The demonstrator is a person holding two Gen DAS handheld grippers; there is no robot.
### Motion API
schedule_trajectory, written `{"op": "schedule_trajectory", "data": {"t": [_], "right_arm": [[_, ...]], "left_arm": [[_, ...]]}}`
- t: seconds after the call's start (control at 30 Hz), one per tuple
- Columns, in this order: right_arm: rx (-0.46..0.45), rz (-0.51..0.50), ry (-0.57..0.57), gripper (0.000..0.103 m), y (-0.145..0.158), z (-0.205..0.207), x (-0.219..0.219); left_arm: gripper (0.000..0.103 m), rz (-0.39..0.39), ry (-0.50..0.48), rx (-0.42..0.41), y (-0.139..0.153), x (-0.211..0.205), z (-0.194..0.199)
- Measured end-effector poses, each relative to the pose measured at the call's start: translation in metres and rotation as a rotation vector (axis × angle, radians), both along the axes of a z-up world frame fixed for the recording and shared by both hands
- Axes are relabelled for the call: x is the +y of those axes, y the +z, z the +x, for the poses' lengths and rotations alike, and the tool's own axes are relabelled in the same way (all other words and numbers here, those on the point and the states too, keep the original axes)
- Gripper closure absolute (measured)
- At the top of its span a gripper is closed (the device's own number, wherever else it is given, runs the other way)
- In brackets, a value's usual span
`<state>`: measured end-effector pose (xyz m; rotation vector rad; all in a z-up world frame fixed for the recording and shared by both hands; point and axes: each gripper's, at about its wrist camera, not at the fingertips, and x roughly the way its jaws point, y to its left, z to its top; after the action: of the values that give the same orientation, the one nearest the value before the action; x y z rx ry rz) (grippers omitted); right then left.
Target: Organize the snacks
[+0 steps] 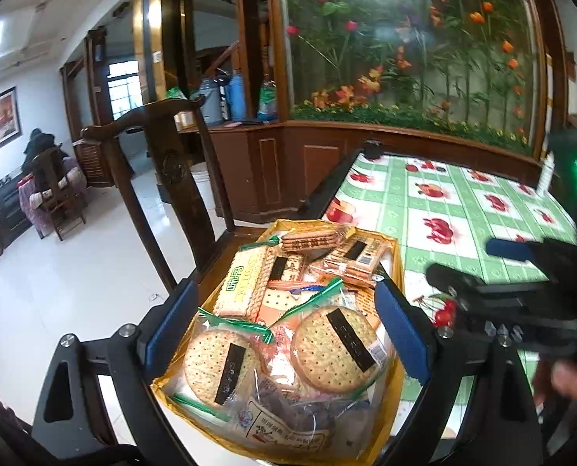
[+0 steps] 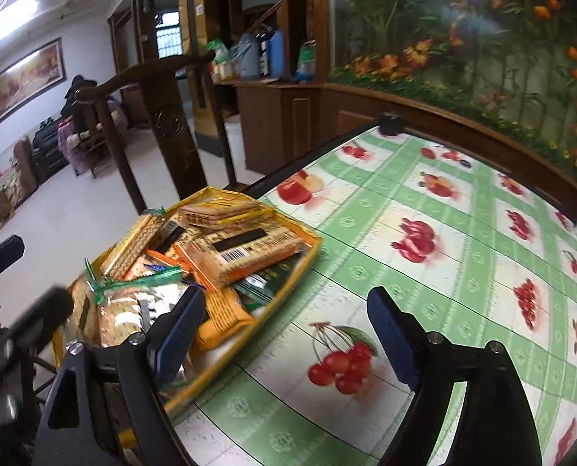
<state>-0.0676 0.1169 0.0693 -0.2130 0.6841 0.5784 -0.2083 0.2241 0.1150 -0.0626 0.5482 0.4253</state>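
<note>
A yellow tray (image 1: 398,268) heaped with wrapped snacks sits at the table's left edge; it also shows in the right wrist view (image 2: 284,225). On top lie two clear packs of round crackers (image 1: 337,347), a green-labelled cracker pack (image 1: 242,283) and orange biscuit packs (image 2: 245,254). My left gripper (image 1: 286,320) is open, fingers either side of the tray, above the round crackers. My right gripper (image 2: 284,318) is open, low over the table at the tray's right rim; its left finger (image 2: 181,322) overlaps the snacks. It shows in the left wrist view (image 1: 482,268) too.
The table (image 2: 424,202) has a green checked fruit-print cloth. A dark wooden chair (image 1: 179,178) stands right behind the tray. A wooden cabinet with thermos flasks (image 1: 230,97) and a floral glass panel (image 1: 424,50) lie beyond.
</note>
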Motion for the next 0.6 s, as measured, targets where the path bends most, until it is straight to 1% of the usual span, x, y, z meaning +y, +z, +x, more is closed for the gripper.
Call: {"op": "schedule_trajectory", "data": {"t": [0.1, 0.2, 0.23, 0.37, 0.47, 0.53, 0.57, 0.6], "right_arm": [[0.005, 0.014, -0.002, 0.017, -0.007, -0.006, -0.007], [0.016, 0.009, 0.003, 0.017, -0.012, -0.008, -0.011], [0.017, 0.009, 0.004, 0.017, -0.013, -0.009, -0.012], [0.015, 0.014, 0.006, 0.017, -0.012, -0.011, -0.015], [0.008, 0.017, 0.012, 0.017, -0.011, -0.012, -0.015], [0.010, 0.018, 0.013, 0.017, -0.012, -0.013, -0.014], [0.008, 0.014, 0.014, 0.017, -0.013, -0.013, -0.013], [0.008, 0.008, 0.017, 0.017, -0.015, -0.013, -0.011]], "left_arm": [[0.011, -0.007, 0.032, 0.001, -0.004, 0.002, 0.001], [0.010, -0.046, 0.057, 0.026, -0.008, 0.009, 0.005], [0.010, -0.046, 0.064, 0.032, -0.009, 0.009, 0.005], [0.010, 0.008, 0.093, 0.043, -0.008, 0.008, 0.008], [0.010, -0.013, 0.076, 0.039, -0.006, 0.012, 0.010], [0.009, -0.011, 0.091, 0.040, -0.006, 0.014, 0.010], [0.009, 0.009, 0.110, 0.043, -0.006, 0.013, 0.010], [0.007, 0.050, 0.126, 0.041, -0.006, 0.011, 0.009]]}}
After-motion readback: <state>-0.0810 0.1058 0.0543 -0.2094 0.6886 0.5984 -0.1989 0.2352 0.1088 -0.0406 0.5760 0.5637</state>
